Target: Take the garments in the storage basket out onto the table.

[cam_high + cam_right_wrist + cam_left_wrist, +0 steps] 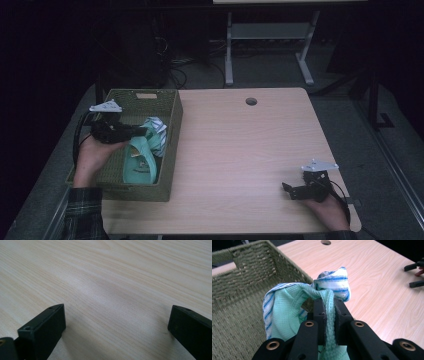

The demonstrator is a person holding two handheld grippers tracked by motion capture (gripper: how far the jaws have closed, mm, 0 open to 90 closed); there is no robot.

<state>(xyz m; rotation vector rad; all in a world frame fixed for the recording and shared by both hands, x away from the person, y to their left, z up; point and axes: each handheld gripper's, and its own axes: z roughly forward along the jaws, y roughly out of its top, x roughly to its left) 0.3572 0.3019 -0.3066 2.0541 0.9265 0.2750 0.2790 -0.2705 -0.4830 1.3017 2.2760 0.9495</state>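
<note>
Pinched between the nearly closed jaws of the left gripper: a fold of soft mint-green waffle-weave cloth, hanging inside the olive-green woven rectangular basket at the left edge of the pale wood-grain table. Tangled over it, a white cloth with blue stripes, draped across the mint one and leaning toward the basket's right wall. Probably a lift out of the basket, judging by the raised cloth. Best done straight up and slowly, high enough to clear the woven rim before any swing toward the bare middle of the table; grip kept firm, since only a thin ridge of fabric sits between the pads. Worth watching: the striped cloth riding along and dropping off over the rim, or the basket tipping if a hem snags the weave. Resting near the right front corner of the table, the right gripper, jaws spread wide and holding nothing, free to steady the basket if needed.
</note>
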